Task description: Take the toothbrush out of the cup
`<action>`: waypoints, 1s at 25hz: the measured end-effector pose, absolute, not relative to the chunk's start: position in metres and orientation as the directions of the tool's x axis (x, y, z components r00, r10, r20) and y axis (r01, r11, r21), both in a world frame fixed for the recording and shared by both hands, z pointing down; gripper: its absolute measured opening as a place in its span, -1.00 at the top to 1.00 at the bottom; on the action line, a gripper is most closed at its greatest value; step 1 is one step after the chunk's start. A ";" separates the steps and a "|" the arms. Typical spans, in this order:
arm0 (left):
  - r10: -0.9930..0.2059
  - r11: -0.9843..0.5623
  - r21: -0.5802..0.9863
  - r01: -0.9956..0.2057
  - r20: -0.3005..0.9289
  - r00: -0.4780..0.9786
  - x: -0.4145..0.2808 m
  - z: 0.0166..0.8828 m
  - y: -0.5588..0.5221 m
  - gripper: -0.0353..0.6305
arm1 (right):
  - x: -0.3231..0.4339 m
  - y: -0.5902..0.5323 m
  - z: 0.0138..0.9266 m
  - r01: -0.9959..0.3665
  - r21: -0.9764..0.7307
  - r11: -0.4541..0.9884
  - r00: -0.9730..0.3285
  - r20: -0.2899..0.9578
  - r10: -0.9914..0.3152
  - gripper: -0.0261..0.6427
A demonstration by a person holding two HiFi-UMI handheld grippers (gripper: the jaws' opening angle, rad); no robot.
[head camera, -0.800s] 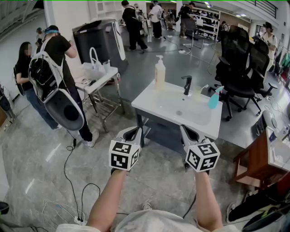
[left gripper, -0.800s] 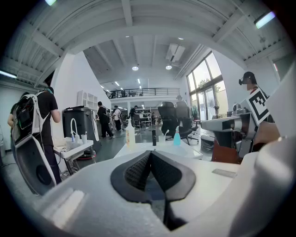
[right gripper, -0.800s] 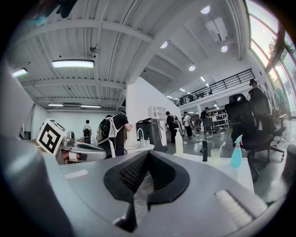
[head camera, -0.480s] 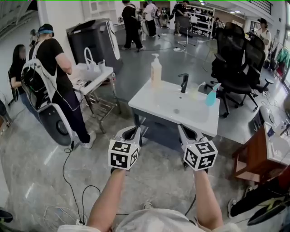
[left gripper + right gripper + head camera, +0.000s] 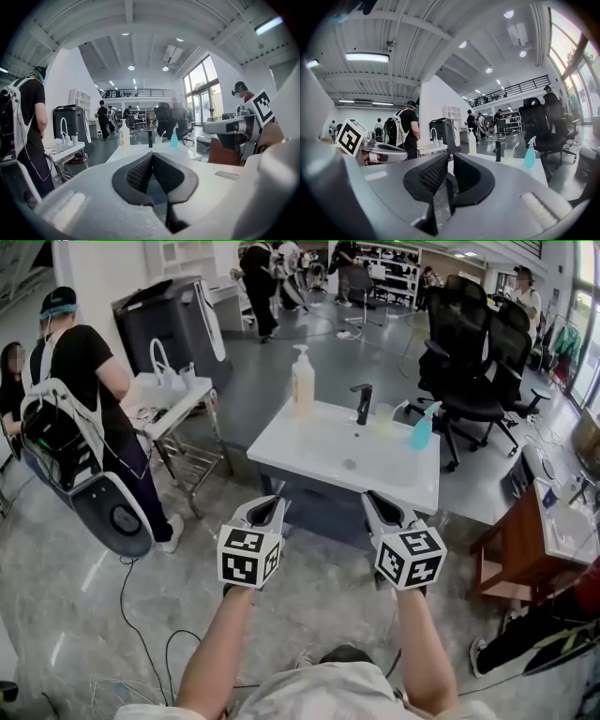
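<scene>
Left gripper (image 5: 272, 504): white-shelled, black ribbed pads closed tip to tip, empty, held level over the floor, short of the basin.
Right gripper (image 5: 375, 502): same build, pads a narrow slit apart, nothing between them, beside the left one.
White rectangular washbasin (image 5: 309, 442): straight ahead on a dark stand, near edge just beyond both grippers.
Translucent plastic cup (image 5: 382, 418): upright at the far rim, just right of the black tap (image 5: 362, 404).
White-handled toothbrush (image 5: 399, 407): inside the cup, leaning right towards the teal spray bottle (image 5: 421, 430); not yet touched.
Cream pump bottle (image 5: 303, 382): far left corner, well apart from the cup.
Stage: likely the approach, no grasp begun.
Risk, tipping: light cup probably dragged over if the handle is pulled sideways instead of up, with nothing steadying the cup.
Risk, collision: tap and spray bottle close on either side, easily knocked by a wide reach.
Risk, missed grip: thin slanted handle likely to slip unless the jaws open first and close squarely across it.
</scene>
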State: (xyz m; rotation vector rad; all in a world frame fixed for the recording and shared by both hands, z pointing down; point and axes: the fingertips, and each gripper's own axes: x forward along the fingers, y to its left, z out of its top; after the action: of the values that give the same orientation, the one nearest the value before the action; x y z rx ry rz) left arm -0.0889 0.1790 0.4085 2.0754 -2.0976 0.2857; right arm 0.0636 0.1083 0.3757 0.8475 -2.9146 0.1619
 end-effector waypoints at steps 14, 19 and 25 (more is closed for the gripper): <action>-0.962 -0.039 -0.015 -0.999 0.272 0.033 -0.093 0.419 0.088 0.88 | 0.062 0.024 0.389 -0.577 -0.080 0.813 -0.814 0.138 -0.564 0.69; -0.957 -0.040 -0.017 -0.999 0.287 0.033 -0.102 0.425 0.035 0.88 | 0.056 -0.031 0.396 -0.582 -0.087 0.808 -0.810 0.148 -0.568 0.65; -0.952 -0.039 -0.018 -0.999 0.305 0.031 -0.113 0.429 -0.027 0.88 | 0.048 -0.095 0.399 -0.582 -0.095 0.808 -0.810 0.162 -0.564 0.63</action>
State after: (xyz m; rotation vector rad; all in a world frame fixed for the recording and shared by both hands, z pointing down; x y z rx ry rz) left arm -0.1126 -0.0266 0.4288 2.1013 -2.0274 0.3470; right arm 0.0477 -0.0954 0.3992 0.9125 -2.8664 0.2124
